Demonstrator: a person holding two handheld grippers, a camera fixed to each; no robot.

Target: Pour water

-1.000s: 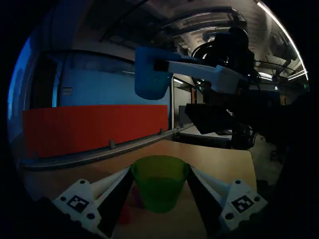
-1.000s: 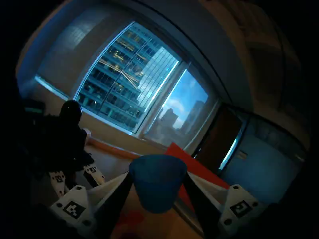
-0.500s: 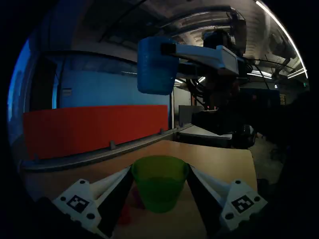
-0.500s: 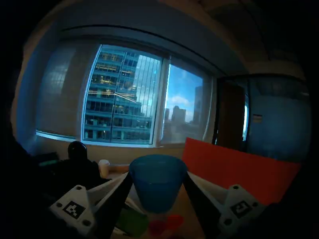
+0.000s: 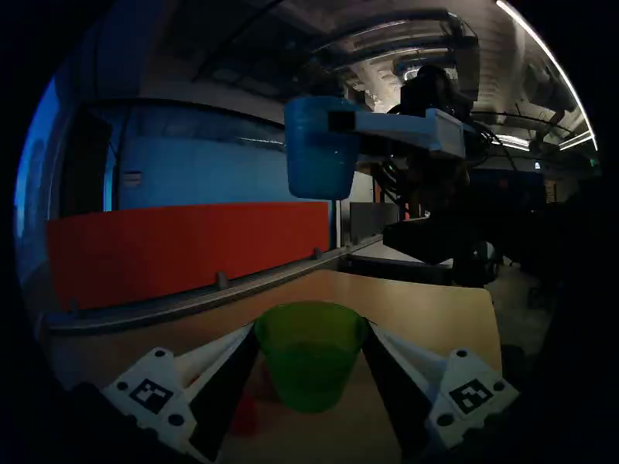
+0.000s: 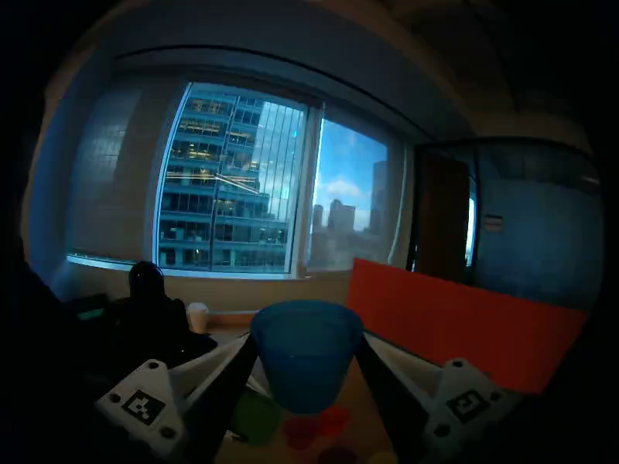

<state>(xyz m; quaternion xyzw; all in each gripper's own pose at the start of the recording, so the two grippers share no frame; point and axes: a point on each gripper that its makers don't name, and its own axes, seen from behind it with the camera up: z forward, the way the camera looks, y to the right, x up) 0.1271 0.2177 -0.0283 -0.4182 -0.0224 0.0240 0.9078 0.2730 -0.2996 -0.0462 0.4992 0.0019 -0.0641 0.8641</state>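
Observation:
In the left gripper view, a green cup [image 5: 311, 362] stands upright between the fingers of my left gripper [image 5: 309, 371], which is shut on it just above the wooden table [image 5: 433, 309]. Higher up, the blue cup [image 5: 319, 147] hangs upright in the air, held from the right by the other gripper's white fingers [image 5: 402, 127]. In the right gripper view, the same blue cup [image 6: 306, 363] sits upright with my right gripper [image 6: 306, 379] shut on it. Far below it lies the green cup's rim [image 6: 257, 417].
An orange panel [image 5: 186, 243] stands along the table's far edge behind a grey rail [image 5: 201, 290]. Small red pieces [image 6: 313, 425] lie on the table under the blue cup. A dark device [image 6: 147, 325] sits at the left below a large window [image 6: 232, 201].
The blue cup swung from tilted to upright and drifted right and slightly down in the left gripper view. The green cup and left gripper stayed still.

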